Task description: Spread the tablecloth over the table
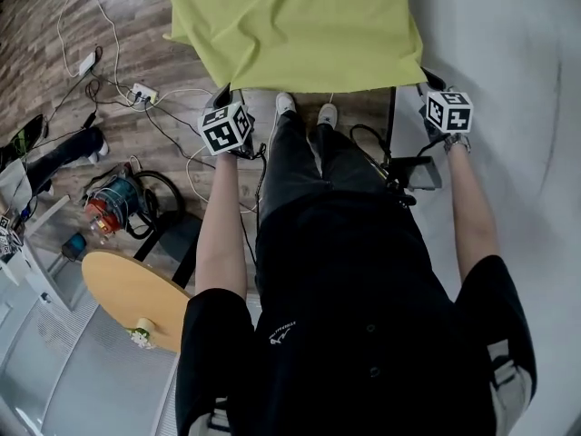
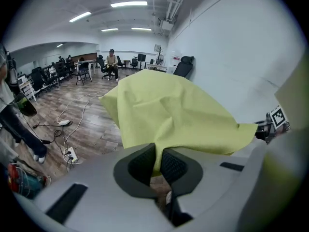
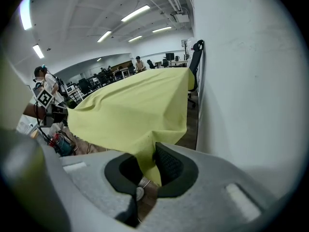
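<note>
Top: black top (image 1: 363,334) with short sleeves, and a small white logo (image 1: 281,331) printed on the front.
Trousers: black trousers (image 1: 304,171), full length.
Shoes: white shoes (image 1: 285,104).
Left gripper: the left gripper (image 2: 158,157) has a light grey moulded shell. A dark rounded collar surrounds its black pads (image 2: 175,166), which have a fine ribbed grid.
Right gripper: the right gripper (image 3: 147,164) has the same grey shell, dark collar and ribbed black lining.
Markings: the left cube (image 1: 225,127) and the right cube (image 1: 449,112) are white and carry bold black square markers.
Cables: a thin black cable (image 1: 370,139) loops beside the right trouser leg, near a dark boxy unit (image 1: 422,173).
</note>
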Available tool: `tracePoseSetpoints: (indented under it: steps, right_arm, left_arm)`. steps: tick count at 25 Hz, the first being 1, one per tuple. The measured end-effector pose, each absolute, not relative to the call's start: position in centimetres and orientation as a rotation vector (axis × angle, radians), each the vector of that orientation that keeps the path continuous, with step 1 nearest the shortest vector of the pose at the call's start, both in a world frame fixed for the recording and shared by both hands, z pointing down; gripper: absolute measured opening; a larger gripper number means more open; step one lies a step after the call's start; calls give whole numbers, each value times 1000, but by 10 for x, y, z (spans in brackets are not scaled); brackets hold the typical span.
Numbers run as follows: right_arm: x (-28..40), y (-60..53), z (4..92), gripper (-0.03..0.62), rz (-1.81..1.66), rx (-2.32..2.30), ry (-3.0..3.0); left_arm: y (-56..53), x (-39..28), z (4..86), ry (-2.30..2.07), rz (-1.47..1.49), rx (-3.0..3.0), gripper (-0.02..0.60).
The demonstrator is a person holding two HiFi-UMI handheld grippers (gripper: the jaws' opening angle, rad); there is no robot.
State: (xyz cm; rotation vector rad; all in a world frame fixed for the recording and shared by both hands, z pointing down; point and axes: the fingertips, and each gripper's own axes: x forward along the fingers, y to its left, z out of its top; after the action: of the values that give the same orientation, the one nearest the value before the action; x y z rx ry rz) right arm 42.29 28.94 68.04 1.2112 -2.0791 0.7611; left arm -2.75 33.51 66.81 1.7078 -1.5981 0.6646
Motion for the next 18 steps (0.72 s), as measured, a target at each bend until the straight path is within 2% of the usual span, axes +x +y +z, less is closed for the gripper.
tracePoseSetpoints:
  steps: [14,15,17,18]
  right_arm:
    - [399,279,713,29,812,1130,-2057]
    - [398,279,715,32,818,1127,-2051]
    - [398,278,717,40,832,1124,-2042]
    - [397,278,718,44,838,1122,-2040]
  left_arm:
    - [323,-15,708,-1521,738,1691,9]
    - [323,-14,709,-1511,739,1692,19]
    - [321,-10,711,-1490,737,1697,106]
    - [320,-9,712,-1484,736,1700,113]
